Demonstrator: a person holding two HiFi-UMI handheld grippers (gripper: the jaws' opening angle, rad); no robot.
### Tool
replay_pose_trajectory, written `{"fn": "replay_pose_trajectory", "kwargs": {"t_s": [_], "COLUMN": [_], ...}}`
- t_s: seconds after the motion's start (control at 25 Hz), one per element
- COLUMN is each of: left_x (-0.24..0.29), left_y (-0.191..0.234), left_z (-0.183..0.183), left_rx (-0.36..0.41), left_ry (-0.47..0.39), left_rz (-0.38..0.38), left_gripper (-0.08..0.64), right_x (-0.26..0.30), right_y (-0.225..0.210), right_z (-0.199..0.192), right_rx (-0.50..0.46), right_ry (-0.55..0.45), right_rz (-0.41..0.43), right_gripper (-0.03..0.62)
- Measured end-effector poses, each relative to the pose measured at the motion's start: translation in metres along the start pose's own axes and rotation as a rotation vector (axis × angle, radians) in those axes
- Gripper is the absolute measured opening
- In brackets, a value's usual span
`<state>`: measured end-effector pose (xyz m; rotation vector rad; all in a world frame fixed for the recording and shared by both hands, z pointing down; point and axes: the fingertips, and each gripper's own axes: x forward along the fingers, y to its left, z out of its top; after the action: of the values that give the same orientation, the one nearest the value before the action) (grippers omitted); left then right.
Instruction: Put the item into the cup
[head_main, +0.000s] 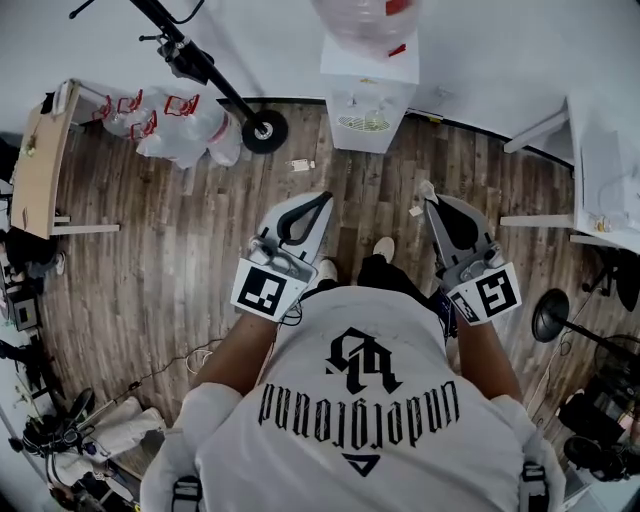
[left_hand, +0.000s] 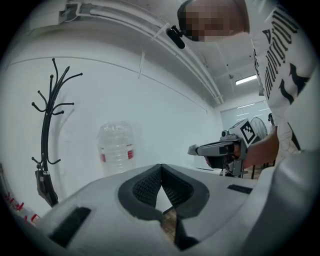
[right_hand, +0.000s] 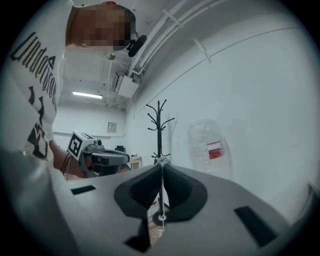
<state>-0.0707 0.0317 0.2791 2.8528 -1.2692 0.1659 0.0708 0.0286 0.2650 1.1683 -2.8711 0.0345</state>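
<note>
The person's white shirt (head_main: 370, 400) is closest. Each hand holds a gripper out over the wooden floor (head_main: 180, 250). The left gripper (head_main: 322, 198) has its jaws closed tip to tip, with nothing in them. The right gripper (head_main: 432, 195) is closed too, and it pinches a small white thing (right_hand: 160, 161) at its very tip. Farther off, a water cooler (head_main: 369, 95) stands by the white wall (head_main: 500, 50). A black coat stand (right_hand: 160, 130) is near it.

The white item (right_hand: 160, 160) pinched at the right tool's (right_hand: 161, 166) tip was too small to identify; the head view's top edge cut off the water bottle (head_main: 362, 22).
</note>
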Motion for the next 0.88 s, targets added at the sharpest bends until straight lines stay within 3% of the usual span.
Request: {"fn": "replay_pose_trajectory", "kwargs": {"t_s": [0.4,0.68,0.88], "left_x": [0.078,0.112,0.137], "left_y": [-0.007,0.014,0.039], "left_z": [0.001,-0.01,-0.029], "left_rx": [0.029,0.011,0.009], "left_ry": [0.009,0.033,0.063], "left_rz": [0.081,0.109,0.085], "left_gripper": [0.008,0.008,0.008], "right_x": [0.01,0.034,0.062], "right_y": [-0.071,-0.102,-0.12], "right_z": [-0.012,-0.029,-0.043], "right_rx": [0.017,0.036,0.068], "right_ry": [0.0,0.03,0.064], "right_rz": [0.11,0.128,0.12], "right_gripper": [0.015,0.017,0.017]}}
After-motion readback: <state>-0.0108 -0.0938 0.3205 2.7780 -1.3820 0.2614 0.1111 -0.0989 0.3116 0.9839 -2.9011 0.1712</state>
